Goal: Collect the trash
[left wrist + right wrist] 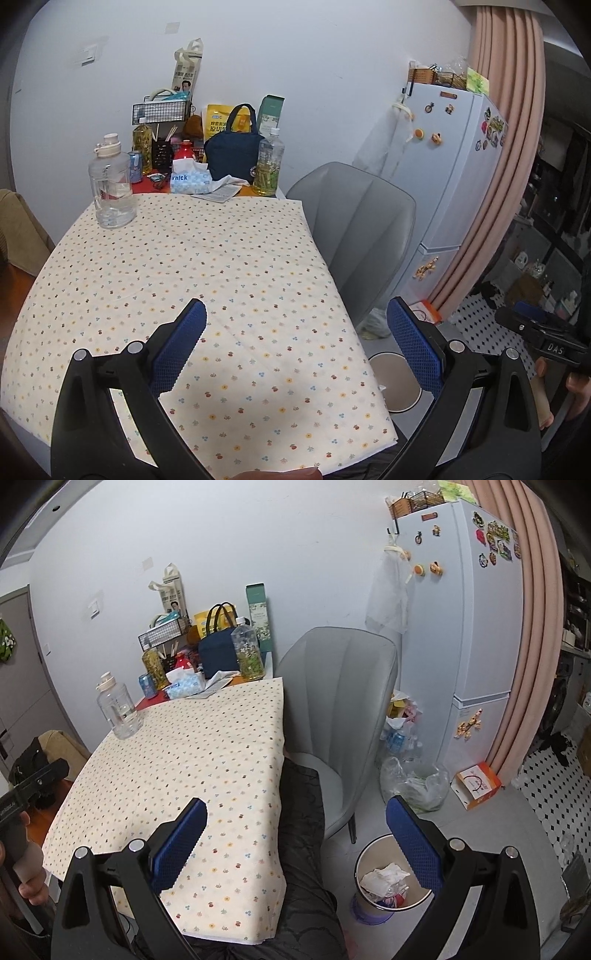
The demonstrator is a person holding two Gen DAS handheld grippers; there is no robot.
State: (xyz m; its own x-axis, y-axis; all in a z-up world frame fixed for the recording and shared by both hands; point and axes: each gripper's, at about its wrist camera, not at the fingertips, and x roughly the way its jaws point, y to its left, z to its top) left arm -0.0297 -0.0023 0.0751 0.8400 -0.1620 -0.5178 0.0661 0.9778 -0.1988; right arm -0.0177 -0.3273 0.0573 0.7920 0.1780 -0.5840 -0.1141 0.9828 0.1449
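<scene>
A round waste bin stands on the floor right of the table, holding crumpled white tissue and other scraps; its rim shows in the left wrist view. My left gripper is open and empty above the near part of the flower-print tablecloth. My right gripper is open and empty, above the table's near right corner and the bin. Crumpled paper lies beside a blue tissue pack at the table's far end.
A clear water jug, tea bottles, a can, a navy bag and a wire rack crowd the far end. A grey chair, a fridge, floor bags and an orange box stand right.
</scene>
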